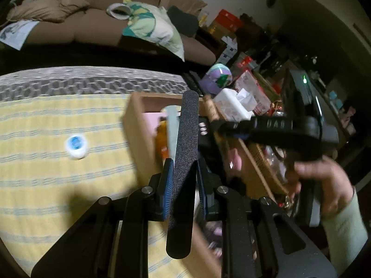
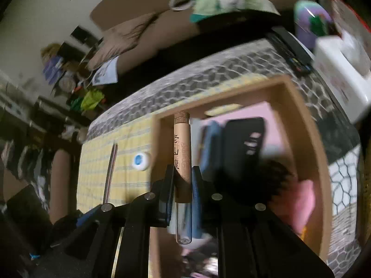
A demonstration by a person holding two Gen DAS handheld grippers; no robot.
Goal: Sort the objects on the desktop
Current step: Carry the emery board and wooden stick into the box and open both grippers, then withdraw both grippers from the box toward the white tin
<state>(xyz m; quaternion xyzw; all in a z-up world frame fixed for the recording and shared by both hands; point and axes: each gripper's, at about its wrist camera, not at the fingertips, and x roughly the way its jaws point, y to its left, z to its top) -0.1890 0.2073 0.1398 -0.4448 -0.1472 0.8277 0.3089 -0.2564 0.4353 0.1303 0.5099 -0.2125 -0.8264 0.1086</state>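
Pinching between pressed jaws: left gripper (image 1: 182,186) a nail file (image 1: 185,162), right gripper (image 2: 183,185) a corked tube (image 2: 182,153).

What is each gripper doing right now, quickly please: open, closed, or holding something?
Left gripper: closed on a black nail file.
Right gripper: closed on a corked tube with a tan label.
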